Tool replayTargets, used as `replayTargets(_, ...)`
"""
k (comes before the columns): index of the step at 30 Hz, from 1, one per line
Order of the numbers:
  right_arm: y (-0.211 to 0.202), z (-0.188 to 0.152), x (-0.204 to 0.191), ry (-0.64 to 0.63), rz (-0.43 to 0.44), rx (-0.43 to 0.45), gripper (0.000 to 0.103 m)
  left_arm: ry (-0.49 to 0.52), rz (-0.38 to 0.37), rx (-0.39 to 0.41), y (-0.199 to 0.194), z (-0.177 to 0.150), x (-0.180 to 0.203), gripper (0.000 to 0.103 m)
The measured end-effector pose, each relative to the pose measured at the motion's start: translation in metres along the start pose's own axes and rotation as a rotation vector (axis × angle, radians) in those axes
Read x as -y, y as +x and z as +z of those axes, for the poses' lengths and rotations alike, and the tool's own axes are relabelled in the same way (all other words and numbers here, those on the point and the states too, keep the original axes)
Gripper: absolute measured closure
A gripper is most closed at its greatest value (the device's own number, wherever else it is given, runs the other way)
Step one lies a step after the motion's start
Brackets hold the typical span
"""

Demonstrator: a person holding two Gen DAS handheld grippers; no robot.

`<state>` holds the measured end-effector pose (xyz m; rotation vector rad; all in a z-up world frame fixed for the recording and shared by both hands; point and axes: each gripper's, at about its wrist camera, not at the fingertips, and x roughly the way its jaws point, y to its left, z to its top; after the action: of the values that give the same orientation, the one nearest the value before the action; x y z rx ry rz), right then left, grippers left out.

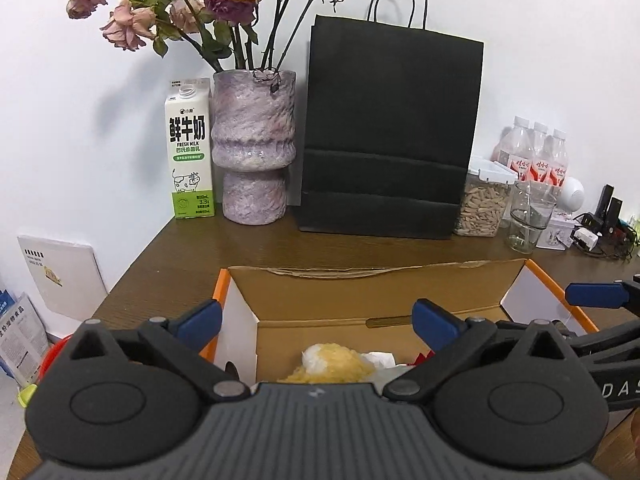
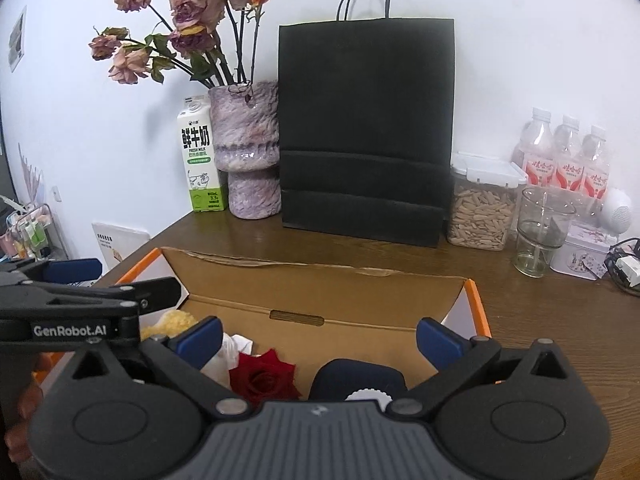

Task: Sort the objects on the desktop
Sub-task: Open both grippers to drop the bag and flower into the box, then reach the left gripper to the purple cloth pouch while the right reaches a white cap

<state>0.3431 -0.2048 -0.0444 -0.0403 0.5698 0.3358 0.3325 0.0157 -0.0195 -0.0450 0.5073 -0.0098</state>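
An open cardboard box [image 1: 372, 292] with orange edges sits on the brown desk at the front; it also shows in the right wrist view [image 2: 320, 292]. Inside lie a yellow and white fluffy thing [image 1: 330, 364], white tissue [image 2: 228, 354], a red rose [image 2: 264, 378] and a dark blue case [image 2: 358, 376]. My left gripper [image 1: 316, 322] is open and empty above the box's left part. My right gripper [image 2: 318, 338] is open and empty above the box's right part, over the rose and case.
Along the back wall stand a milk carton [image 1: 189, 152], a purple vase [image 1: 252, 148] of dried roses, a black paper bag [image 1: 388, 132], a jar of seeds [image 2: 480, 204], a glass cup [image 2: 538, 232], three water bottles [image 2: 564, 156] and a small tin [image 2: 582, 252].
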Motion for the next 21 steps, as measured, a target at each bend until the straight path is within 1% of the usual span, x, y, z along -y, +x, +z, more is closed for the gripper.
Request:
replayTargets(9,-0.01,0.004,-0.005,-0.015,-0.018,0.024,0.0,0.004,0.002,0.021,-0.012,0.003,0.002,0.0)
replayTargets(14,-0.027,0.006,-0.008,-0.023,-0.019,0.043,0.0,0.005,0.002,0.044,-0.031,0.004,0.004,0.0)
replayTargets(21,-0.062,0.002,-0.015,-0.045,-0.026,0.075,0.0,0.019,-0.004,0.074,-0.066,0.001,0.008,0.0)
